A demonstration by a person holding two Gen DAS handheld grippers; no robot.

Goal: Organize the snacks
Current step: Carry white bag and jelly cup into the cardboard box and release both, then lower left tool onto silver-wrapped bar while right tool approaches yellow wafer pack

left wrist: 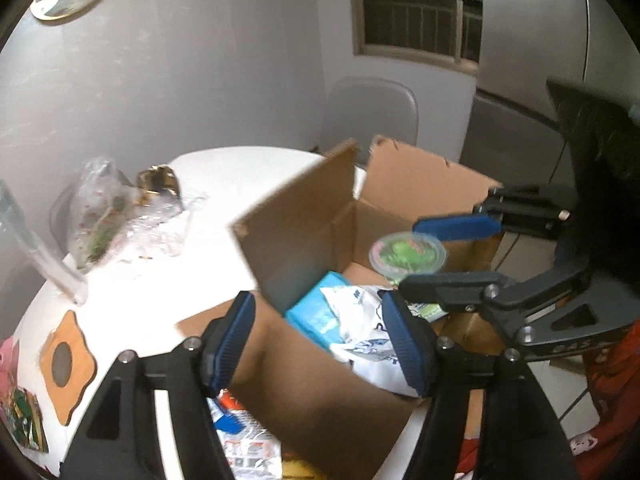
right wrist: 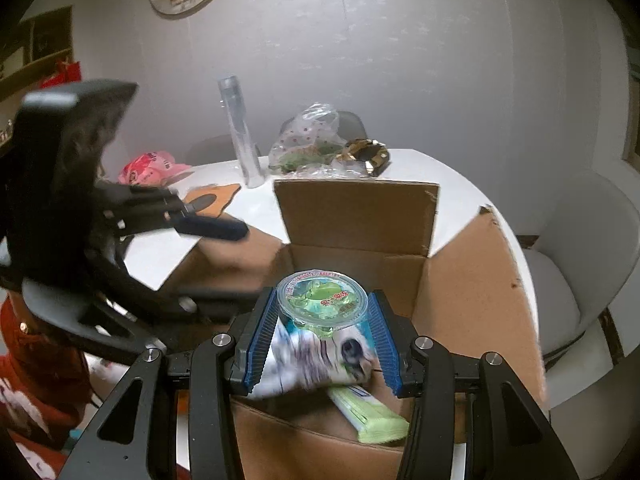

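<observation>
An open cardboard box (left wrist: 304, 236) (right wrist: 356, 208) stands on the white round table (left wrist: 224, 176). Inside lie a light blue pack (left wrist: 316, 308), a white and blue bag (left wrist: 360, 320) (right wrist: 316, 356) and a pale green pack (right wrist: 372, 412). My right gripper (right wrist: 324, 328) (left wrist: 436, 252) is shut on a green jelly cup (right wrist: 322, 296) (left wrist: 408, 254) and holds it over the box's inside. My left gripper (left wrist: 320, 340) is open and empty above the box's near flap; it also shows in the right wrist view (right wrist: 212, 226).
On the table lie a clear plastic bag with greens (left wrist: 100, 208) (right wrist: 308, 140), a gold wrapper (left wrist: 158, 184) (right wrist: 368, 156), a clear tall tube (right wrist: 240, 132), a brown coaster (left wrist: 66, 364), a pink bag (right wrist: 148, 168) and snack packs (left wrist: 244, 436) near the front edge. Grey chairs (right wrist: 580, 248) stand around.
</observation>
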